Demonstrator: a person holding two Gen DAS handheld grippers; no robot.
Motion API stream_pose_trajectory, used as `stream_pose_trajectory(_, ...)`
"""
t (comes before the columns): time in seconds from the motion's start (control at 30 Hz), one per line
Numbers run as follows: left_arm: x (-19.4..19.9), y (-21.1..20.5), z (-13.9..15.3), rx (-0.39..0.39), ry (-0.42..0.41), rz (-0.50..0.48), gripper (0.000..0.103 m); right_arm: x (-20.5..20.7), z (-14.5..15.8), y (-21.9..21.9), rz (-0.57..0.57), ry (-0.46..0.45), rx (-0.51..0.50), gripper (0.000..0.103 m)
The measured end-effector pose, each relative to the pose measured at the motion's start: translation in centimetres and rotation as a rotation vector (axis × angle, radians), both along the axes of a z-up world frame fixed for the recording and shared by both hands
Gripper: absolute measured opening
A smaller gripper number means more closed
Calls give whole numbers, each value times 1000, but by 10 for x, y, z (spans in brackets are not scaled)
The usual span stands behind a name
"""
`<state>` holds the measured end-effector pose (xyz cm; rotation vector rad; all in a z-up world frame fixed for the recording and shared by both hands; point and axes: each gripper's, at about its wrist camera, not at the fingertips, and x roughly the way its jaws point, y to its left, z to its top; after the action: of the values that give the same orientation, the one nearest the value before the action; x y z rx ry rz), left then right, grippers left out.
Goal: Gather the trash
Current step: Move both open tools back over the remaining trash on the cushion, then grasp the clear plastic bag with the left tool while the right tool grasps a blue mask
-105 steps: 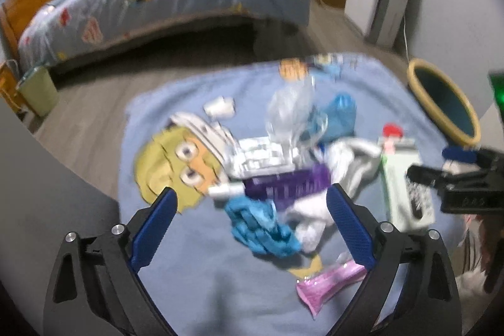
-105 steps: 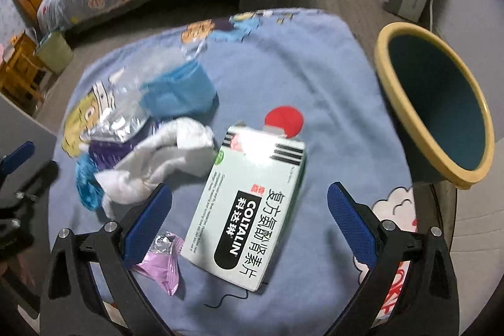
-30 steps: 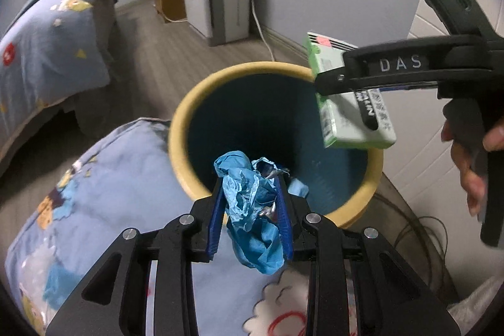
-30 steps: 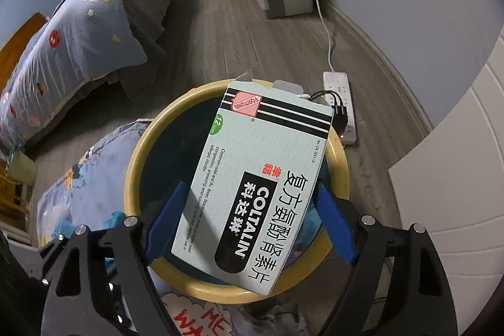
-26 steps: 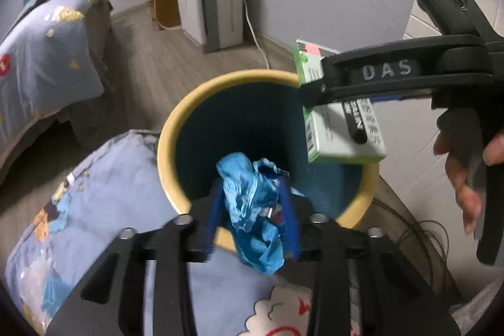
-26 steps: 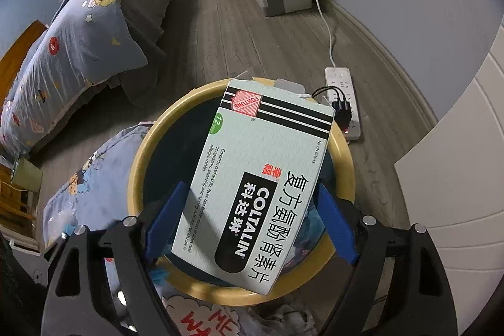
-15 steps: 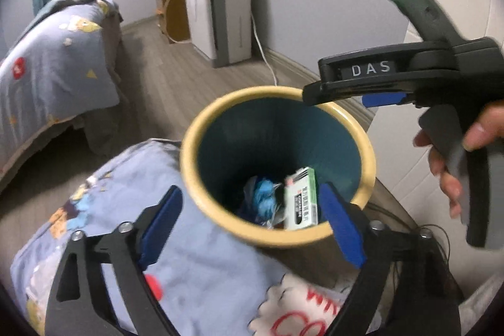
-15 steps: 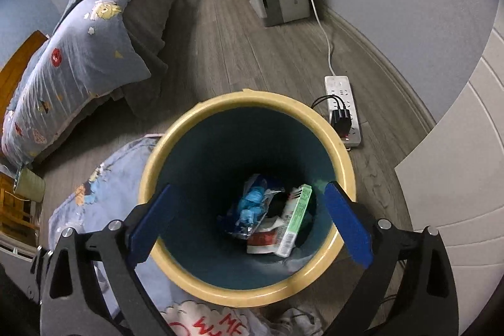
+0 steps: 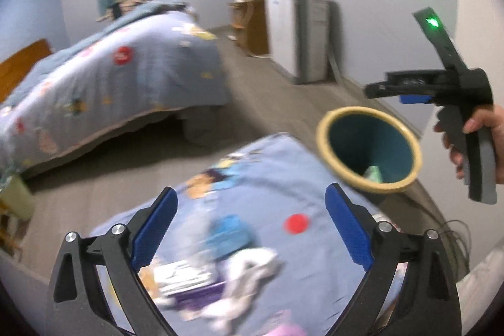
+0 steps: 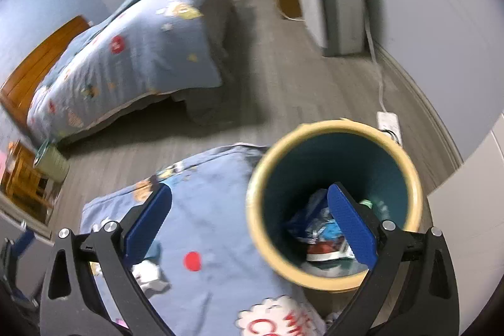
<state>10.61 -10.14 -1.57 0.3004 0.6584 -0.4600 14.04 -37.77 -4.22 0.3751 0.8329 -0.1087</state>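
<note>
Left wrist view: grey plank floor [image 9: 267,103], bed [image 9: 104,77] under a blue cartoon quilt, white cabinet [image 9: 296,37] by the wall, and nearer, a blue cartoon blanket [image 9: 267,178] strewn with blurred trash [image 9: 220,266] between the wide-open, empty left claw [image 9: 249,229], with a yellow-rimmed teal bin [image 9: 368,150] just past the blanket's right edge and the right claw [image 9: 400,90] held above it, spread unclear from here. Right wrist view: same floor, bed and cabinet, power strip [image 10: 389,122] beyond the bin, right claw [image 10: 249,222] wide open and empty over the bin, crumpled blue and white litter [image 10: 318,229] lying at the bin's bottom.
</note>
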Motion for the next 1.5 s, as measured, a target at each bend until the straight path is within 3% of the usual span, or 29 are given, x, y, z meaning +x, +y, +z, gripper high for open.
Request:
stream_pose_trajectory(0.13, -3, 53, 11, -38, -7, 108, 94, 2, 8, 38, 65, -19, -32, 97)
stream_pose_trajectory(0.27, -5, 91, 3, -47, -10, 194, 94, 3, 0, 69, 115, 3, -37, 97)
stream_pose_trajectory(0.47, 5, 130, -12, -61, 59, 277, 94, 13, -21, 114, 201, 48, -81, 97)
stream_pose_trajectory(1.0, 42, 156, -62, -8, 116, 320, 94, 57, -78, 183, 245, 186, -71, 96)
stream_pose_trajectory(1.13, 57, 156, -73, 22, 123, 313, 94, 64, -94, 195, 257, 224, -31, 85)
stream_pose_trajectory(1.2, 63, 157, -77, 28, 117, 318, 94, 68, -107, 198, 263, 250, 29, 74)
stream_pose_trajectory(1.3, 76, 156, -87, 29, 129, 328, 94, 72, -126, 206, 275, 301, 62, 53)
stream_pose_trajectory(1.37, 79, 152, -91, 28, 137, 322, 94, 74, -135, 205, 275, 321, 81, 33)
stream_pose_trajectory(1.47, 85, 140, -98, 28, 153, 295, 94, 76, -137, 199, 265, 336, 112, 15)
stream_pose_trajectory(1.5, 86, 135, -99, 34, 155, 282, 94, 76, -134, 195, 254, 332, 108, 14)
